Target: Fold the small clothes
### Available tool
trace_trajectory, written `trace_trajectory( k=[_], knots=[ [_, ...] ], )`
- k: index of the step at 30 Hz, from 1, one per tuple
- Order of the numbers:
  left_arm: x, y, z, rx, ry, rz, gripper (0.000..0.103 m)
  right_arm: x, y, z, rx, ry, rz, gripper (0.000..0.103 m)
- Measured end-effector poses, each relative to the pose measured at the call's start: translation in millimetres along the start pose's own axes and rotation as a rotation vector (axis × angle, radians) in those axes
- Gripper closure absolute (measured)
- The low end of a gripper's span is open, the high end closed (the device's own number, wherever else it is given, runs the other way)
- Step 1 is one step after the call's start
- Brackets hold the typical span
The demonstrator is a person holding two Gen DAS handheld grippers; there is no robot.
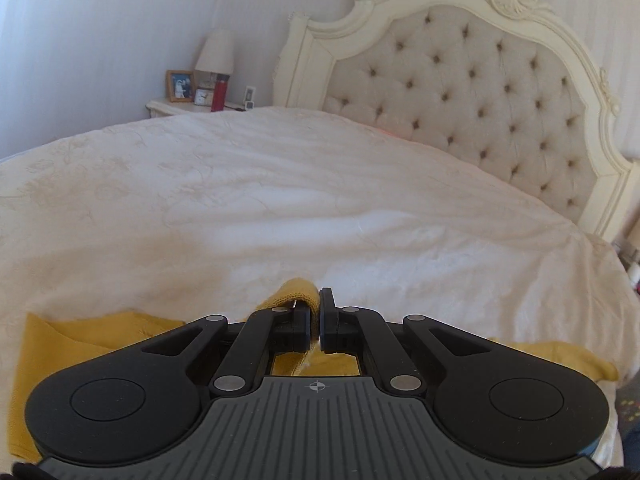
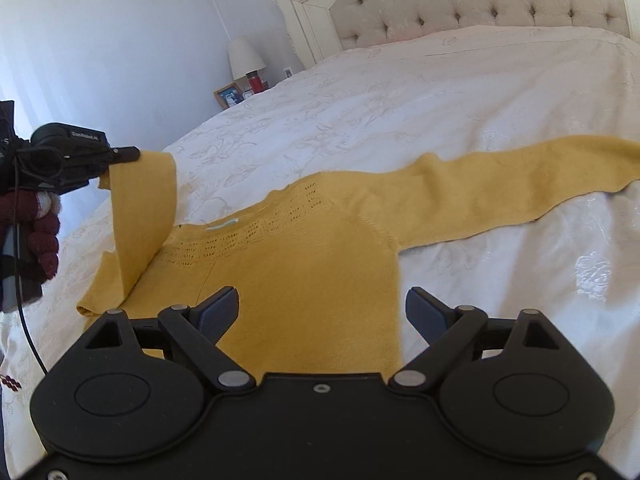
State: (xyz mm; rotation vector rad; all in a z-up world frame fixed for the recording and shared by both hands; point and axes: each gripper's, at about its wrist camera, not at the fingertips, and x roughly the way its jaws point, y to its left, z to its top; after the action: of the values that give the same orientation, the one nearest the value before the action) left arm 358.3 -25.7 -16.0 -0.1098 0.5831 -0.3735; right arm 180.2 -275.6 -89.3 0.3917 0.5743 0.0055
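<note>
Right gripper (image 2: 322, 308) — black, two-fingered, jaws spread wide and holding nothing — hovers just over the lower body of the mustard-yellow knitted sweater (image 2: 304, 280). The sweater lies flat on the bed's cream embroidered bedspread (image 2: 400, 92), neckline with its openwork yoke facing the headboard. One sleeve runs straight out to the right across the bedspread. The other sleeve (image 2: 142, 216) is lifted off the bed on the left, hanging as a folded band from its cuff.

Left gripper (image 1: 319, 312): jaws clenched on that yellow sleeve cuff, a fold of knit (image 1: 298, 290) bulging above the fingertips. In the right wrist view the same gripper (image 2: 120, 155) is seen from the side at the left edge, held by a hand in a dark red knitted glove (image 2: 42, 240), cable trailing down.

Farther off — the cream tufted headboard with carved frame (image 1: 480, 92) stands against a pale wall. Beside it, a cream nightstand (image 1: 176, 106) carries a white-shaded lamp (image 1: 215, 54), a wooden-framed photo (image 1: 180, 86), a small clock (image 1: 203, 97) and a red cylindrical bottle (image 1: 219, 94).
</note>
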Motion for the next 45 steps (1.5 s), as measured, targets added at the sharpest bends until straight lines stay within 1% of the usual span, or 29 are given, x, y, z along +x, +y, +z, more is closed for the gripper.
trace_trajectory(
  k=[4,9,10,11,13,16,18,20,22,25,29,31,34,36,39,41,44,45],
  knots=[
    [27.1,-34.4,-23.1,0.055,0.055,0.001,0.099,-3.9,-7.5,5.0,0.019,-0.017,-0.005,0.011],
    [36.6,-60.2,-35.2,0.139,0.087,-0.018,0.098,0.5,-11.4,4.6,0.004,-0.019,-0.039,0.011],
    [36.3,-66.1,-37.0,0.149,0.088,-0.026,0.094,2.0,-12.2,4.2,0.006,-0.016,-0.042,0.011],
    [34.9,-67.9,-37.4,0.151,0.085,-0.037,0.085,3.8,-14.1,4.4,0.008,-0.013,-0.045,0.011],
    [30.7,-73.0,-37.1,0.153,0.074,-0.065,0.072,6.6,-15.7,3.7,0.015,-0.010,-0.051,0.011],
    [27.3,-81.5,-33.2,0.159,0.048,-0.090,0.070,9.0,-16.0,2.9,0.016,-0.008,-0.052,0.011],
    [24.3,-89.4,-28.3,0.154,0.034,-0.125,0.069,9.9,-14.5,1.6,0.005,-0.011,-0.053,0.011],
    [18.5,-93.8,-26.1,0.164,0.025,-0.154,0.064,10.7,-14.2,-0.5,-0.006,-0.009,-0.057,0.011],
    [8.3,-93.7,-26.9,0.190,0.009,-0.151,0.061,11.0,-14.1,-2.1,-0.007,0.000,-0.054,0.011],
    [-13.3,-82.2,-36.6,0.221,-0.015,-0.115,0.059,10.9,-14.6,-2.9,-0.005,0.000,-0.046,0.011],
    [-41.7,-49.5,-59.5,0.260,-0.011,0.000,0.059,9.6,-14.0,-4.4,-0.009,-0.010,-0.033,0.011],
    [-57.4,-26.8,-73.6,0.268,-0.008,0.078,0.058,7.9,-12.6,-6.0,-0.018,-0.020,-0.029,0.011],
    [-79.1,12.2,-89.4,0.212,-0.003,0.192,0.058,6.3,-8.9,-8.7,-0.033,-0.043,-0.016,0.011],
    [-93.2,36.3,-98.2,0.151,-0.005,0.253,0.058,5.4,-7.1,-11.0,-0.037,-0.068,0.022,0.011],
    [-105.3,64.8,-109.4,0.086,0.027,0.320,0.058,6.5,-1.8,-11.2,-0.047,-0.073,0.057,0.018],
    [-110.4,81.4,-119.7,0.041,0.051,0.347,0.058,10.6,4.1,-9.3,-0.057,-0.065,0.084,0.027],
    [-107.5,97.5,-133.0,0.014,0.080,0.380,0.058,23.6,11.4,-2.8,-0.046,-0.018,0.105,0.038],
    [-105.9,100.4,-137.2,0.010,0.082,0.388,0.058,29.8,14.4,-0.1,-0.047,-0.006,0.108,0.038]
  ],
)
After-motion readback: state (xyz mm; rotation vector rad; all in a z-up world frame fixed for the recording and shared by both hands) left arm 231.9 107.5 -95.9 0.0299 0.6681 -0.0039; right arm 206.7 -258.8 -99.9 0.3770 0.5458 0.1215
